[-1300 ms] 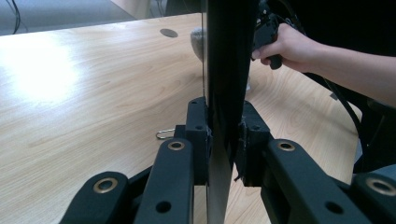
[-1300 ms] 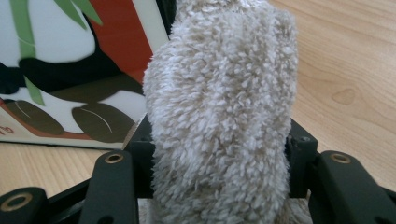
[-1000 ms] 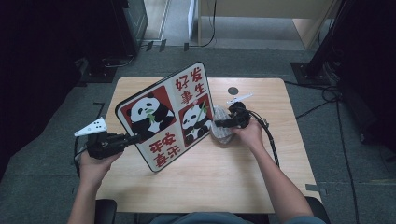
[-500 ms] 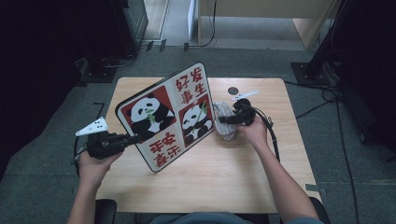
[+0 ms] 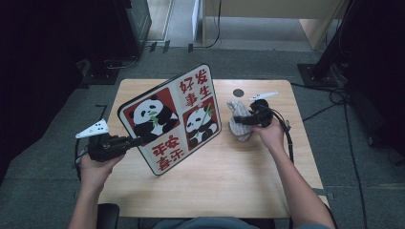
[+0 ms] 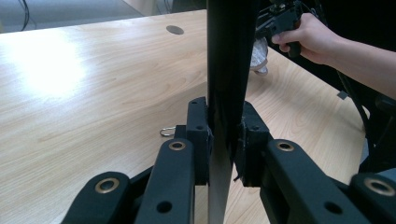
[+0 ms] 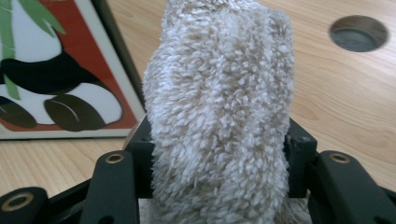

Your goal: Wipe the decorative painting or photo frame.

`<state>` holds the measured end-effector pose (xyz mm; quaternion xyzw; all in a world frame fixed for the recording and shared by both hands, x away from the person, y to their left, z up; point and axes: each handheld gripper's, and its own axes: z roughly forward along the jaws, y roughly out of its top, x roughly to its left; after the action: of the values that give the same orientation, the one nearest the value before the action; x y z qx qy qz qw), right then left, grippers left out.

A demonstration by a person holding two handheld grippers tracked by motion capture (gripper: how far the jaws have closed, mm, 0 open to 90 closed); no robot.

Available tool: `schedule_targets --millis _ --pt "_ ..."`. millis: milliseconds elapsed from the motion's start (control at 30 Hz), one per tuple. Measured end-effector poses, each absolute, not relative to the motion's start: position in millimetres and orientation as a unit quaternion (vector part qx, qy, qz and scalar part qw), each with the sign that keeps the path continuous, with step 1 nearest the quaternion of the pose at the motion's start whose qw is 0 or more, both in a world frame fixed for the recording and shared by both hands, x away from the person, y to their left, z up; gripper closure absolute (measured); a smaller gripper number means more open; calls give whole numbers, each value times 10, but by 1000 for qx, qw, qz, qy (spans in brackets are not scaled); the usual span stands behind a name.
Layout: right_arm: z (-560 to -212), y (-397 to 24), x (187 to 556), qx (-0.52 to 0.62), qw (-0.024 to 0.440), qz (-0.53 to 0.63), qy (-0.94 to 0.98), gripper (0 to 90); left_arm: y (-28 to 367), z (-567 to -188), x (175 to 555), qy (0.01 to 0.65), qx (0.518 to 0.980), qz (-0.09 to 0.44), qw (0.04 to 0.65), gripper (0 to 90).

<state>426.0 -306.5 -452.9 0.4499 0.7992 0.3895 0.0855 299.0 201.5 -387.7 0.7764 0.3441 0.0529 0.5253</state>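
A flat panel with two pandas and red Chinese characters [image 5: 172,119] stands tilted on its lower edge on the wooden table [image 5: 224,176]. My left gripper [image 5: 136,140] is shut on the panel's left edge; in the left gripper view the black pads clamp the thin dark edge of the panel [image 6: 226,70]. My right gripper [image 5: 239,120] is shut on a bunched grey-white fluffy towel [image 5: 239,121], just right of the panel. In the right gripper view the towel [image 7: 219,107] bulges up between both jaws, with the panel's panda picture [image 7: 60,70] at the left.
A round cable hole [image 5: 238,92] sits in the table near its far edge. A small metal ring [image 6: 167,131] lies on the wood by the left gripper. Cables [image 5: 329,95] run over the floor to the right, and dark equipment stands at the far left.
My right gripper has lifted a little with the towel and shifted slightly. The left gripper and the panel have kept still.
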Motion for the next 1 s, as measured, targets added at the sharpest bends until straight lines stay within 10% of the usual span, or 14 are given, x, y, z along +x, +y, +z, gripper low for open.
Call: schedule_targets --millis 1000 --pt "-4796 -3653 4028 516 142 362 763 455 2104 -3952 3060 399 772 89 487 564"
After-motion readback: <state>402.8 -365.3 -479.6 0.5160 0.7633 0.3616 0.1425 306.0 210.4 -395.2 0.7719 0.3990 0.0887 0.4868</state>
